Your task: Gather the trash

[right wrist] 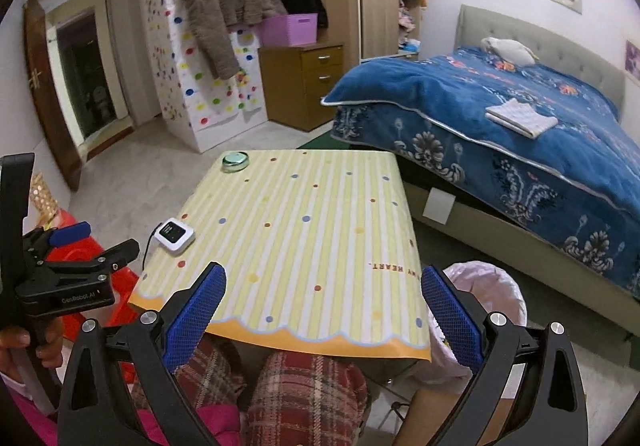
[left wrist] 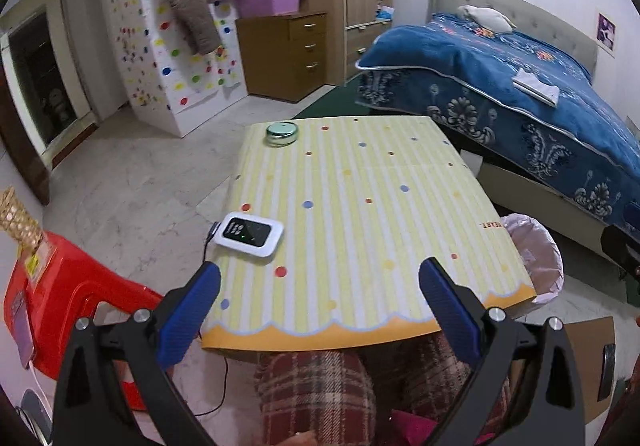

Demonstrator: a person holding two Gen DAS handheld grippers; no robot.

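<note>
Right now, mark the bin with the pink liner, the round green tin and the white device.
bin (right wrist: 486,288), right wrist view, pink liner rim.
round green tin (left wrist: 282,131), left wrist view, lid.
white device (left wrist: 249,233), left wrist view, dark screen.

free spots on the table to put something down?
Most of the striped table is bare: the whole middle and the right side toward the pink-lined bin. Only the left edge is taken: the white device with its cable, and the round green tin at the far-left corner.
</note>
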